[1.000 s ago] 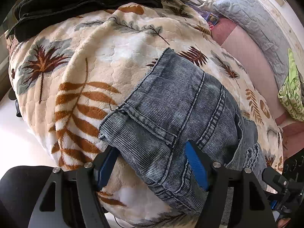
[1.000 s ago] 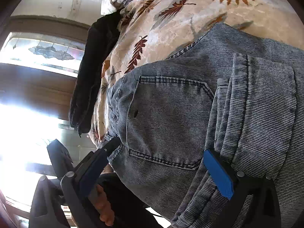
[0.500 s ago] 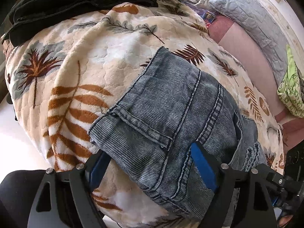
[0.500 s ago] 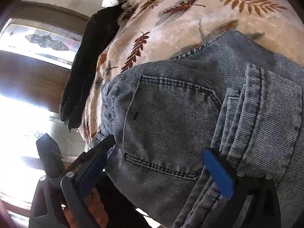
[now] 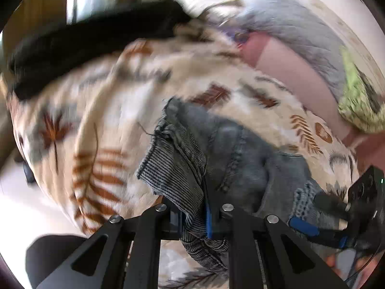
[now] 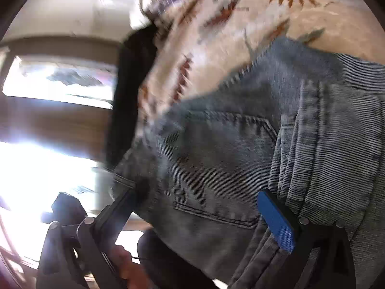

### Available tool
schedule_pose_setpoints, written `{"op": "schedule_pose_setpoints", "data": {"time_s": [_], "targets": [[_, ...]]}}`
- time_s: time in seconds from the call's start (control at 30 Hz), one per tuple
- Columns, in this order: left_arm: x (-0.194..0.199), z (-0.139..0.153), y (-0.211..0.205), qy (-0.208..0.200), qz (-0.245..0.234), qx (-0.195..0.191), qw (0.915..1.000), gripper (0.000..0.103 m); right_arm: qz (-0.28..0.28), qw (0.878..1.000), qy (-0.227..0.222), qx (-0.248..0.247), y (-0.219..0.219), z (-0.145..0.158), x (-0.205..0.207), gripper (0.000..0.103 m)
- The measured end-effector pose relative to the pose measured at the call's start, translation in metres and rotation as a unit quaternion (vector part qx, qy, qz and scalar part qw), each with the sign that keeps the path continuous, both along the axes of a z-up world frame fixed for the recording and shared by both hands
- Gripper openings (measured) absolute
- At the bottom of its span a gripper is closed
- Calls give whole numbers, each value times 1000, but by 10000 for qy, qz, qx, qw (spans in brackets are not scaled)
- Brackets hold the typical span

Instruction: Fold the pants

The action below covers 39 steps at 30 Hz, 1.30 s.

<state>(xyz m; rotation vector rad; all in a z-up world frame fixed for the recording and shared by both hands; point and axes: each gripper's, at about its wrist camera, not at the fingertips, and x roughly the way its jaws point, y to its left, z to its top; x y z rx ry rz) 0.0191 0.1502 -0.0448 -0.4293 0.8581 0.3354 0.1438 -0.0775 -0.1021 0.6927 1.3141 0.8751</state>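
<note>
The folded grey-blue denim pants (image 5: 240, 154) lie on a cream blanket with a leaf print (image 5: 101, 120). My left gripper (image 5: 192, 216) is shut on the near corner of the pants, and the pinched cloth bunches up between its blue pads. In the right wrist view the pants (image 6: 228, 163) fill the frame with a back pocket facing me. My right gripper (image 6: 204, 212) is open, its fingers on either side of the folded edge by the pocket. The right gripper also shows in the left wrist view (image 5: 312, 228) at the lower right.
A black garment (image 5: 84, 41) lies across the far edge of the blanket. A grey quilted pillow (image 5: 300, 31) and a green cloth (image 5: 356, 96) sit at the right on a pink sheet (image 5: 288, 67). A bright window (image 6: 55, 82) is at the left.
My left gripper has closed on the corner of the pants and lifted it, bunching the cloth. Both views are now blurred by motion. My right gripper stays open around the folded edge.
</note>
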Motion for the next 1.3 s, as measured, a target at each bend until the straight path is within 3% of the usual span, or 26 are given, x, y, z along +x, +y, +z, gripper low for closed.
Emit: {"op": "schedule_pose_setpoints", "data": {"time_s": [0.17,0.3,0.4,0.5,0.63,0.67,0.7,0.73,0.77,0.83,0.9,0.97,1.03,1.1,1.2,1.27,1.3], "targets": [[1,44,-61,-494,-594,1004,9919,13,-892,9934,-454,566,-88,37,-6,102],[1,73,-134,-895,-1352,1731,9715,13,-1556,9836,-721,551,-177,53,-24,102],[-4,83,-197,-1132,-2024,2162,9484,13,-2110,9726,-818,531,-240,54,-45,102],[-12,68,-261,-1100,-2796,2313,9253,13,-2615,9613,-746,451,-292,42,-65,102],[-9,-4,-326,-181,-3843,2104,8987,15,-3019,9518,-403,364,-335,15,-84,102],[-4,-31,-338,342,-4133,2148,8843,18,-3099,9498,-277,317,-343,7,-89,102],[-7,-46,-348,505,-4284,2566,8649,19,-3126,9492,-219,280,-345,4,-92,102],[-17,-42,-352,234,-4347,2879,8530,23,-3136,9490,-186,250,-348,3,-93,102],[-26,-30,-349,75,-4490,2834,8474,32,-3127,9494,-199,237,-347,4,-95,102],[-32,-6,-337,-21,-4637,2272,8563,37,-3072,9509,-328,183,-345,14,-93,102],[-40,26,-311,-263,-4487,1711,8767,42,-2980,9532,-441,261,-330,25,-87,102],[-42,55,-275,-583,-4189,1273,8972,63,-2749,9588,-598,392,-310,42,-80,102],[-43,79,-236,-966,-3620,1019,9215,76,-2379,9665,-684,674,-284,59,-75,102],[-39,86,-196,-1129,-2836,1036,9466,79,-1876,9752,-648,980,-247,70,-66,102],[-8,70,-156,-656,-2041,883,9728,79,-1460,9814,-476,1148,-208,62,-60,102],[12,42,-148,-289,-1915,735,9783,79,-1365,9859,-106,963,-192,36,-58,102],[15,27,-152,11,-2002,746,9769,79,-1335,9897,178,479,-185,10,-59,102]]}}
